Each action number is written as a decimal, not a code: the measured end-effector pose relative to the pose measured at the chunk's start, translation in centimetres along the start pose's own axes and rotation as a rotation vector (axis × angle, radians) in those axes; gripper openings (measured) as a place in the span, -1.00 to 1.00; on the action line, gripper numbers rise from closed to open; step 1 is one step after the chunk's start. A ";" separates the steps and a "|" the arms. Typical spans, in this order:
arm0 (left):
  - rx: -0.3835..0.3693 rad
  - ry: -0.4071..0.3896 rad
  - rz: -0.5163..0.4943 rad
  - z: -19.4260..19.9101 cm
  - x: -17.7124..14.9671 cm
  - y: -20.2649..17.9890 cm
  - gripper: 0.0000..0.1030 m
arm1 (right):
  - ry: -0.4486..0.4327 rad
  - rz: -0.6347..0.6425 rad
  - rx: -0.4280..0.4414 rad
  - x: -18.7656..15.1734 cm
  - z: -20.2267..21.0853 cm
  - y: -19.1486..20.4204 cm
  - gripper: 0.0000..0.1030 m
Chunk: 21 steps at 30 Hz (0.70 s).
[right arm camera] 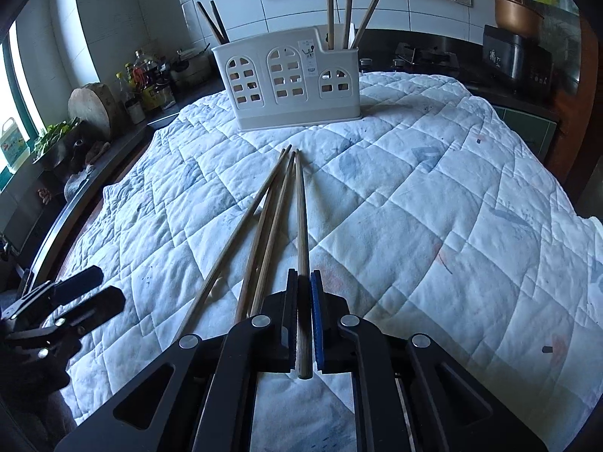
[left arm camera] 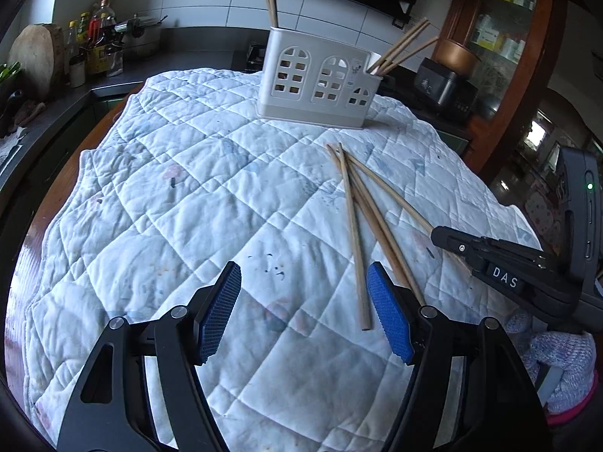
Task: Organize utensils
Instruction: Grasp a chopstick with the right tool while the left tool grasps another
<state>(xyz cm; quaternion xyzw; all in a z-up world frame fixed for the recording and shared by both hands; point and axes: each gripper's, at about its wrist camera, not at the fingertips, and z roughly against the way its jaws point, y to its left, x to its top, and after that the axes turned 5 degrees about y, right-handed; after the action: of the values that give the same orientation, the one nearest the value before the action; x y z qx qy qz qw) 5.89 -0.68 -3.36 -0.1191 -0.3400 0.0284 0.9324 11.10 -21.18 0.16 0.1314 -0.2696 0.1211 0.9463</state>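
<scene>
Several wooden chopsticks [left arm camera: 356, 226] lie fanned on the white quilted cloth [left arm camera: 188, 207], in front of a white plastic utensil holder [left arm camera: 318, 79] that has chopsticks standing in both end compartments. My left gripper [left arm camera: 305, 275] is open and empty, hovering over the cloth just left of the loose chopsticks. My right gripper [right arm camera: 303, 277] is shut on one chopstick [right arm camera: 301, 218] near its thick end; the stick still lies along the cloth, pointing at the holder [right arm camera: 286, 79]. Three more chopsticks [right arm camera: 260, 226] lie to its left. The right gripper also shows in the left wrist view [left arm camera: 439, 235].
The cloth covers a wooden table [left arm camera: 56, 203]. A dark kitchen counter with bottles [left arm camera: 94, 37] and a round chopping block [left arm camera: 35, 58] runs along the left. A rice cooker [left arm camera: 444, 86] and a wooden cabinet [left arm camera: 505, 37] stand at the back right.
</scene>
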 end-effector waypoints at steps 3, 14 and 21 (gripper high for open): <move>-0.034 0.012 -0.010 -0.8 0.1 -1.1 0.30 | -0.027 -0.002 0.011 0.3 1.2 -0.3 -0.87; -0.086 0.058 -0.050 -3.4 0.6 -3.5 -0.31 | -0.113 0.016 0.035 1.3 4.7 -0.9 -0.87; -0.072 0.092 -0.042 -5.1 0.8 -3.8 -0.51 | -0.150 0.033 0.035 1.9 6.3 -1.1 -0.87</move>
<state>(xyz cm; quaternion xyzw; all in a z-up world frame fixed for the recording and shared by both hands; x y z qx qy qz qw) 9.67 -5.35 -5.75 -0.1463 -0.3000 -0.0091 0.9426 9.99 -23.89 6.17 0.1519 -0.3396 0.1314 0.9189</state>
